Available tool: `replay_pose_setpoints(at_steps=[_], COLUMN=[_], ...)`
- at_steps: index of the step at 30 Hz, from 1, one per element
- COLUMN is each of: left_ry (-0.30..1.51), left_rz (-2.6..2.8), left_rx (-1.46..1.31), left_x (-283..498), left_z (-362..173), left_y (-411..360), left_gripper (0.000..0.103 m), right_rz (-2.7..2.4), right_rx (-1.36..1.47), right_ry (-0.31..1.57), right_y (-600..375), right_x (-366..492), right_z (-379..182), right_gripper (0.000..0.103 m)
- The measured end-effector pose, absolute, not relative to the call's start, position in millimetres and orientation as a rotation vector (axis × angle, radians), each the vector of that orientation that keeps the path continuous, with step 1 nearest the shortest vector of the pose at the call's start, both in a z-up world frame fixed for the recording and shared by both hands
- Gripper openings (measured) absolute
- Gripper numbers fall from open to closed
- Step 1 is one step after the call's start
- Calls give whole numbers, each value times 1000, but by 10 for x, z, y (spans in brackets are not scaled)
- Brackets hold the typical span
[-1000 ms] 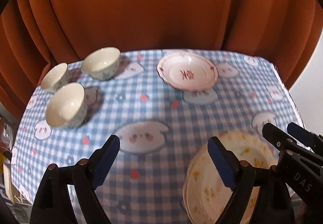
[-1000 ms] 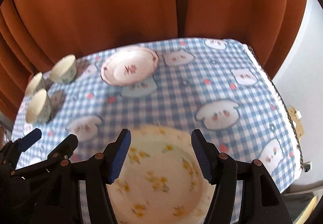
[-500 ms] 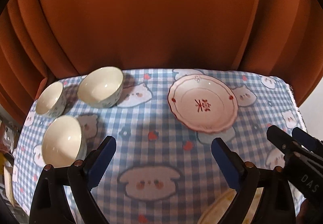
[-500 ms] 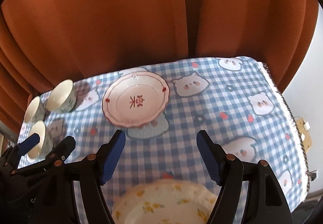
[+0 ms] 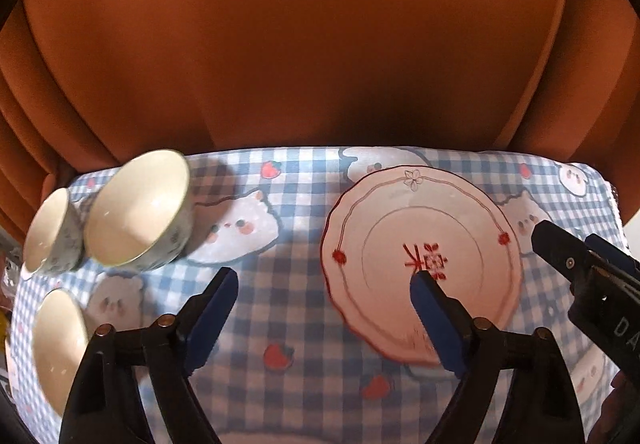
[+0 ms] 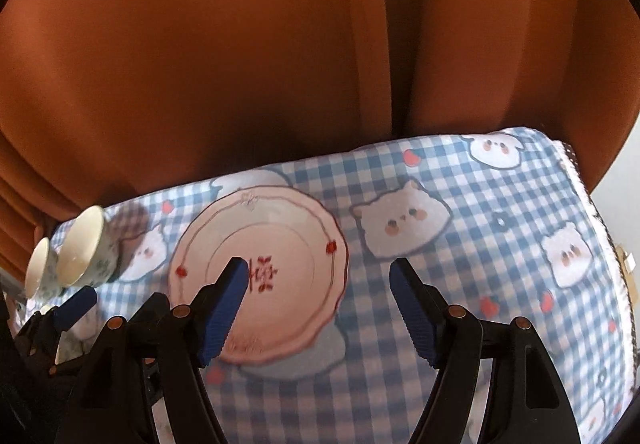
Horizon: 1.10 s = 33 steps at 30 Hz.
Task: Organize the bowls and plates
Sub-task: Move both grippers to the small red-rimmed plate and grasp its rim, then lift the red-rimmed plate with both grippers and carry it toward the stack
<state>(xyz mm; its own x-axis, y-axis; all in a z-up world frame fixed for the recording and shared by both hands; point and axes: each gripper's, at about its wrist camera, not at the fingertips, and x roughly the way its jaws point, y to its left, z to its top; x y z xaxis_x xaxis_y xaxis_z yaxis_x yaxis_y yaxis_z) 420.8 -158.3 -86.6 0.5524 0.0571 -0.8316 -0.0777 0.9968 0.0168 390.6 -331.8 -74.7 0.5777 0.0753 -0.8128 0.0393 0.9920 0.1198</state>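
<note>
Left wrist view showed the left gripper [image 5: 324, 292] with its fingers spread wide and nothing between them, hanging above the checked cloth on the desk [image 5: 304, 204]. The pink-rimmed plate [image 5: 420, 256] with the red character lay flat near the far edge, partly under that gripper's right finger, and three bowls sat to the left: a big bowl [image 5: 136, 208], a small bowl [image 5: 48, 232] touching or just beside it, and a near bowl [image 5: 56, 344] cut off by the frame. The right gripper [image 6: 320, 284] was also spread and empty in the right wrist view, its left finger over the plate's middle. Neither gripper held anything, so the sorting looked barely begun. The risks from here, as I judged them: a plate lying flat on soft cloth gives little rim to pinch, so a finger could slide over it or drag the cloth and shift the bowls; the two grippers hung close together and might knock each other; the plate sat near the far edge by the curtain [image 5: 320, 44] and a push could send it off
</note>
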Motion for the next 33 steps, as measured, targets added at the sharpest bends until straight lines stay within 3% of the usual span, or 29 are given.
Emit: replay_pose_setpoints(at_steps=[5, 8, 12, 14, 16, 17, 33], left_ry=[997, 1008, 1020, 1037, 1057, 1056, 1130], left_rz=[38, 41, 34, 31, 22, 23, 24], left_rx=[-85, -52, -19, -17, -16, -12, -13], left_x=[4446, 4541, 4610, 4642, 4659, 4660, 4044], left_z=[-1073, -1179, -1290, -1355, -1402, -1402, -1328], left_y=[-1552, -1628, -1704, -1728, -1750, -1757, -1581], left_gripper=[78, 76, 74, 70, 58, 58, 56], right_rz=[13, 17, 13, 19, 28, 23, 45], right_rx=[112, 130, 128, 131, 127, 117, 101], right_ry=[968, 995, 1021, 1033, 1050, 1055, 1130], right_y=[-3300, -3301, -3292, -3298, -3285, -3274, -3102], right_x=[4174, 4286, 4364, 4383, 4387, 4382, 3945], right_z=[-1023, -1189, -1375, -1446, -1522, -1552, -1485], right_gripper=[74, 61, 53, 51, 46, 43, 41])
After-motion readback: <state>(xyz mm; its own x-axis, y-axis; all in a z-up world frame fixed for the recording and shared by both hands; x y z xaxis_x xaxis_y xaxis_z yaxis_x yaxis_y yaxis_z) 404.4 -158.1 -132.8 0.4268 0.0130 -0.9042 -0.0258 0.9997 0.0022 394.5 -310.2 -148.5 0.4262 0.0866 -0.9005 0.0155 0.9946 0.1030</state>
